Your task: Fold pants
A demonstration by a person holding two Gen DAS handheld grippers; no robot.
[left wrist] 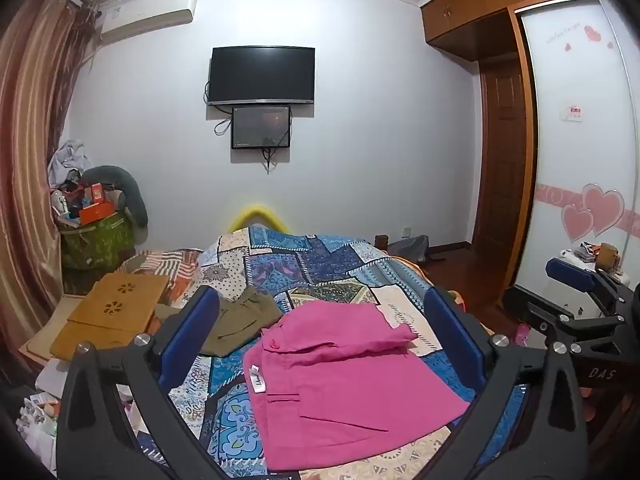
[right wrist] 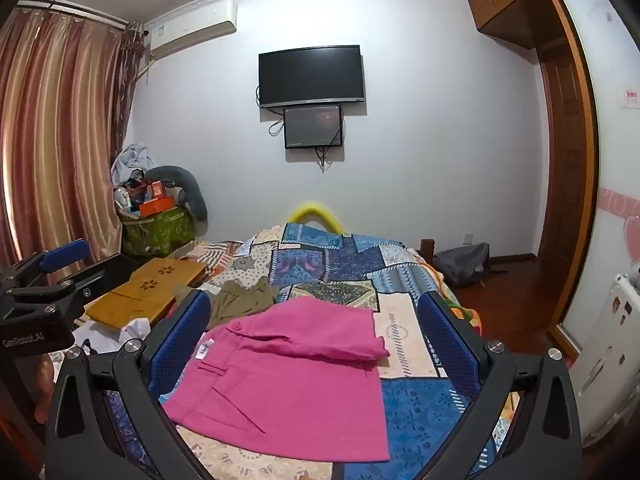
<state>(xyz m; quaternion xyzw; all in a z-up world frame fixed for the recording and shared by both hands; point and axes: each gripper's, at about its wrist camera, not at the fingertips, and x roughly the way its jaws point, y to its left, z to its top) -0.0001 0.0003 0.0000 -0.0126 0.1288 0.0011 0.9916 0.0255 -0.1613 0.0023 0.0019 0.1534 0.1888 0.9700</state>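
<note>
The pink pants (left wrist: 340, 376) lie partly folded on the bed (left wrist: 280, 264) just ahead of and below both my empty, wide-open hand-held grippers, left (left wrist: 320, 340) and right (right wrist: 316, 344), long axis running left-right, the left hand-held gripper seemingly nearer the waistband.

Occlusions and cropped regions. The left gripper (left wrist: 320, 316) frame covers the near left corner of the pink pants (left wrist: 340, 384) and the lower edge of the patchwork quilt (left wrist: 304, 264); its left finger (left wrist: 192, 332) hides part of the olive garment (left wrist: 244, 320). The right gripper (right wrist: 316, 336) left finger (right wrist: 180, 344) masks the pants' white label (right wrist: 203, 350), whose print is too small to read in either view. The wardrobe (left wrist: 580, 140) runs off the frame beyond the right finger. Clutter atop the green bag (right wrist: 158, 232) is indistinct. Wall-sticker lettering (left wrist: 560, 38) is illegible.
</note>
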